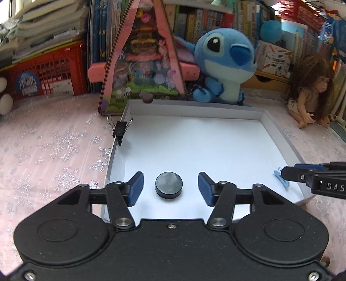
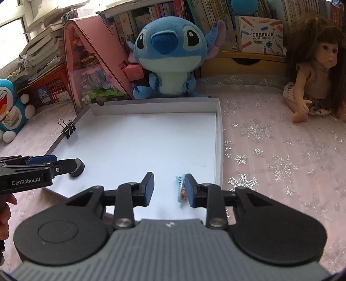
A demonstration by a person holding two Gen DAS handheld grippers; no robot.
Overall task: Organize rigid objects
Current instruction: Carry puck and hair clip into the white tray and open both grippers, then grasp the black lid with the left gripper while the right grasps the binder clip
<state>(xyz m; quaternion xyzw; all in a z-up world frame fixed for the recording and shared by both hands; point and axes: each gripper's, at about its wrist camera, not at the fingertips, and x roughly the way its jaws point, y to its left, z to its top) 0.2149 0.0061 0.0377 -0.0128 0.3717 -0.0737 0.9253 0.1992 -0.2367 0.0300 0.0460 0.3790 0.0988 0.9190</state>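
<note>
One puck (image 1: 168, 185), one clip (image 1: 120, 129) (black)

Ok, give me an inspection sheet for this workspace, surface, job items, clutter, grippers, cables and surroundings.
Surface: pink snowflake tablecloth, with a shallow white tray on it.
Job's things: black round puck and light blue hair clip lie in the tray; a black binder clip is clamped on its left wall.
Clutter: small dark lump at the tray's far rim.
Grippers: left gripper open, pads clear of the puck; right gripper open, the hair clip beside its right pad.
Cables: nothing seen.
Surroundings: blue plush toy, doll, pink triangular box, red crate, shelved books.
</note>
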